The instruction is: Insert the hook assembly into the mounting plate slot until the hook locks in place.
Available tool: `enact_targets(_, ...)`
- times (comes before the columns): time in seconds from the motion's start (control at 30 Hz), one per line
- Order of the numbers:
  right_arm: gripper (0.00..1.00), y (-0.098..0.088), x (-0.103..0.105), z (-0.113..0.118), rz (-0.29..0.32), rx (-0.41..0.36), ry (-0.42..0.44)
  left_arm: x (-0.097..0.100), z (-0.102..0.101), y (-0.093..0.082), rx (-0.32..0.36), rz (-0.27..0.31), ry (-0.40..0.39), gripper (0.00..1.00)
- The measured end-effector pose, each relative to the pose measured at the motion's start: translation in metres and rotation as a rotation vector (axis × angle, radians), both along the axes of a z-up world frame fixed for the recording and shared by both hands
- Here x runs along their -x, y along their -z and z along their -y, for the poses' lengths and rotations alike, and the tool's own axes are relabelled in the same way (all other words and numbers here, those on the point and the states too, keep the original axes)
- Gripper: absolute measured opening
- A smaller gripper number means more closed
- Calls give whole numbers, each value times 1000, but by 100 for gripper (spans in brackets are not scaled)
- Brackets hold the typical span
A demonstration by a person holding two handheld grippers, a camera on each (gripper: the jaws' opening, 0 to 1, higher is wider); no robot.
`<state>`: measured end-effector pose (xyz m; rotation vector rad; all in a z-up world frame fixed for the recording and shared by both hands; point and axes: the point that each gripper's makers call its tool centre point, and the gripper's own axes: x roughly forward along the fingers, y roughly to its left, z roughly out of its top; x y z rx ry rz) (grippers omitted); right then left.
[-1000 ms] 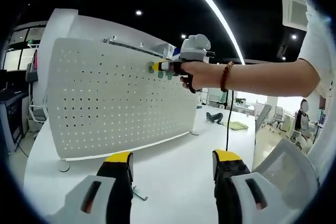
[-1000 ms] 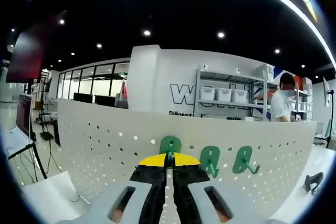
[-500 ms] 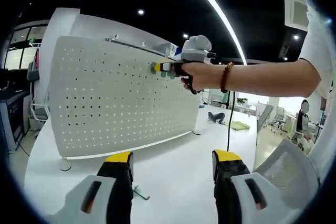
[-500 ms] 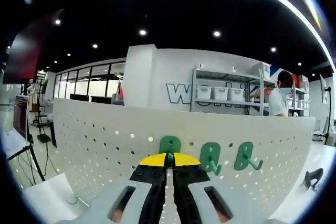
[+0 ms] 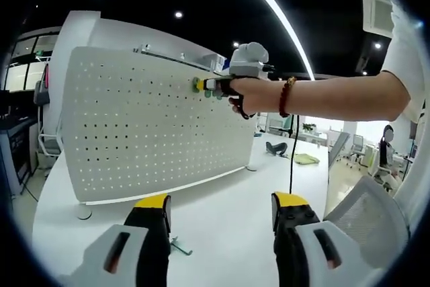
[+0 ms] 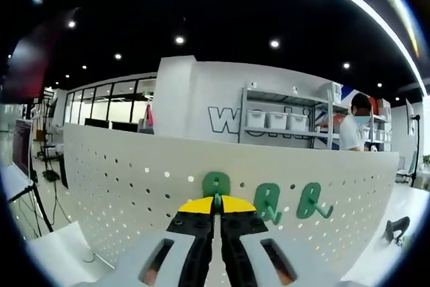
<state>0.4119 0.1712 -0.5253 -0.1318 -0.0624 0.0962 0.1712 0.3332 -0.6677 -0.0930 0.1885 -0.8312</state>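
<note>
Right tool (image 6: 216,201): jaws clenched on a green plastic hook (image 6: 216,185), pressed against the upper part of the white perforated metal mounting plate (image 6: 121,186). Two more green hooks (image 6: 269,201) hang on the plate to its right. Left tool (image 5: 220,213): jaws apart, released, holding nothing, above the white counter (image 5: 222,199) near the plate's foot.

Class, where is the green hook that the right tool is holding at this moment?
In the right gripper view, the green hook sits against the white pegboard near its top edge, clamped in the right tool, left of two other green hooks.
</note>
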Motion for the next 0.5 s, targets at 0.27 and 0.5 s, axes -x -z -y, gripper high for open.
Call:
enact_targets(0.27,1,1,-1,-1,31,-71,6,-1,2,-2,11,2,3,62)
enact_targets(0.5,1,6,-5,-1,35,-115,22,-2,-2,-2,11,0,-6,61)
